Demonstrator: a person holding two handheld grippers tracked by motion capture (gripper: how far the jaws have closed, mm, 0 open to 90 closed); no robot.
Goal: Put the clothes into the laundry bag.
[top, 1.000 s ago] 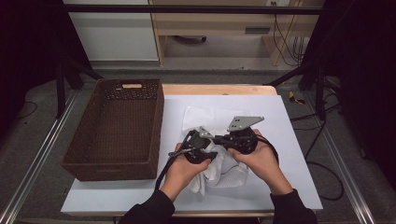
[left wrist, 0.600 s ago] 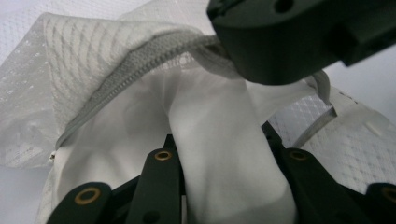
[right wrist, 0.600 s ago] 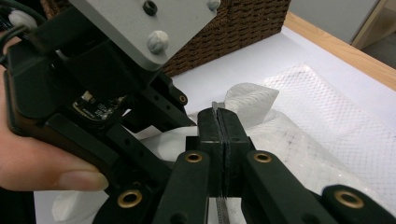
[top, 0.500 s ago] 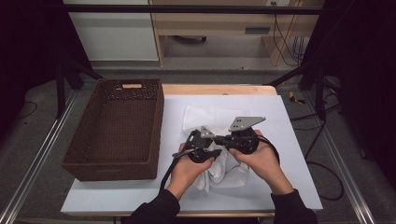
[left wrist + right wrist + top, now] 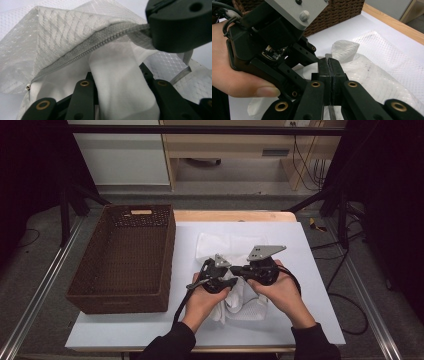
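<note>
A white mesh zip bag (image 5: pixel 222 245) lies crumpled on the white table (image 5: pixel 310 265). My right gripper (image 5: pixel 239 270) (image 5: pixel 329 63) points left and is shut on the bag's grey zipper edge (image 5: pixel 100 46) (image 5: pixel 327 55), holding the mouth up. My left gripper (image 5: pixel 229 282) faces it, close in front. A rolled white cloth (image 5: pixel 120 85) runs between its jaws into the bag's mouth and fills the gap. These jaws have just been opening, with the cloth still between them. Their tips are hidden by cloth and mesh.
A dark brown wicker basket (image 5: pixel 169 255) (image 5: pixel 337 12) stands at the left of the table. The table's wooden far edge (image 5: pixel 235 216) runs behind the bag. Both hands sit near the table's front middle.
My left hand and gripper have shifted slightly right, closer against the bag's mouth. The right gripper has kept still on the zipper edge.
</note>
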